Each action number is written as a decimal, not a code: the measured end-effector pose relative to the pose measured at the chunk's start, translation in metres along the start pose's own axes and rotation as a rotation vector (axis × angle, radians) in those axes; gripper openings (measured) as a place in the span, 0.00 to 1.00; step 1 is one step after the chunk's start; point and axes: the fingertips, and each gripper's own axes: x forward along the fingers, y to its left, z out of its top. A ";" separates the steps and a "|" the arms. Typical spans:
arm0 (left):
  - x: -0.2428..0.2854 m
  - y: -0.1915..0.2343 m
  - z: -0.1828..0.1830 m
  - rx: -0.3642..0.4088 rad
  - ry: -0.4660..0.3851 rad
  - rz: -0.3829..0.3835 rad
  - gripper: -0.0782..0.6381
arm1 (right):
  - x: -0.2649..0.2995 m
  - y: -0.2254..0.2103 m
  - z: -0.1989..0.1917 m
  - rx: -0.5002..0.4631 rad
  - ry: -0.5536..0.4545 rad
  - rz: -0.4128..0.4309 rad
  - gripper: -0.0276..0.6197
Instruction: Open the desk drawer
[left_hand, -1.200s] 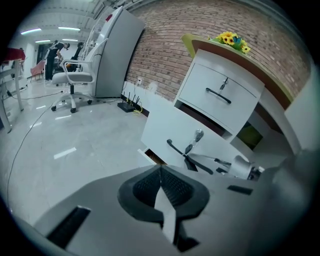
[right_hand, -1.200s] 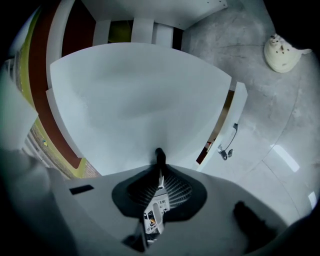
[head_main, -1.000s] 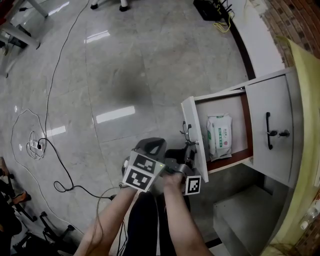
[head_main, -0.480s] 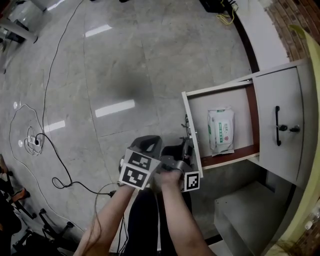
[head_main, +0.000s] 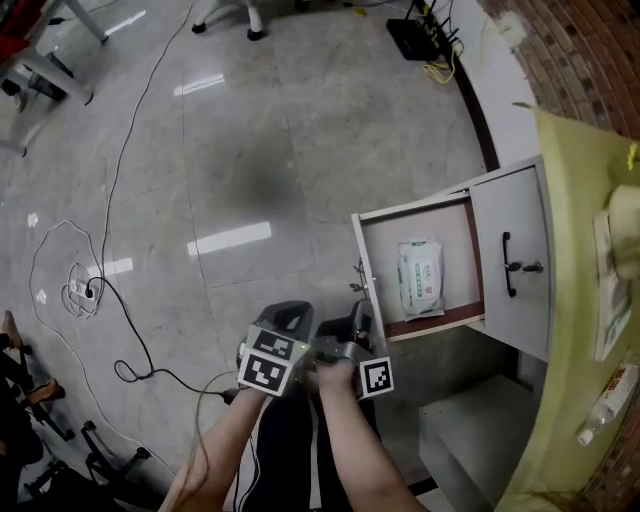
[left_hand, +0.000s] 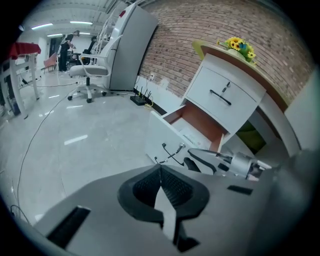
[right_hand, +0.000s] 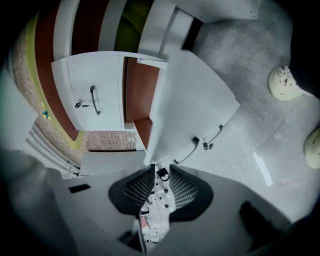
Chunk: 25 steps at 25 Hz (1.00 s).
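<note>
The white desk drawer stands pulled out, its brown inside showing, with a packet of wipes lying in it. Its thin dark handle sticks out of the front panel. My right gripper sits just short of that handle; its jaws have just been opening and stand open with nothing between the pads. My left gripper hovers beside it to the left, over the floor, its pads pressed together and empty. In the left gripper view the right gripper is close on the right.
Beside the open drawer is a white cabinet front with a black handle, under the yellow-green desk top. A grey step lies below. Cables and a power strip trail over the glossy floor at left; a chair base stands far off.
The right gripper has come off the drawer handle, opened its jaws and drawn back toward the person. The left gripper moved back with it. The drawer stays pulled out.
</note>
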 end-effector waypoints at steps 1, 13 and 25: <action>-0.009 -0.003 0.002 -0.012 0.000 0.004 0.12 | -0.005 0.008 -0.002 -0.008 0.011 -0.003 0.18; -0.121 -0.071 0.056 -0.058 -0.034 0.007 0.12 | -0.081 0.137 -0.014 -0.187 0.207 0.002 0.18; -0.220 -0.138 0.118 -0.022 -0.109 -0.022 0.12 | -0.147 0.274 -0.033 -0.478 0.479 0.089 0.08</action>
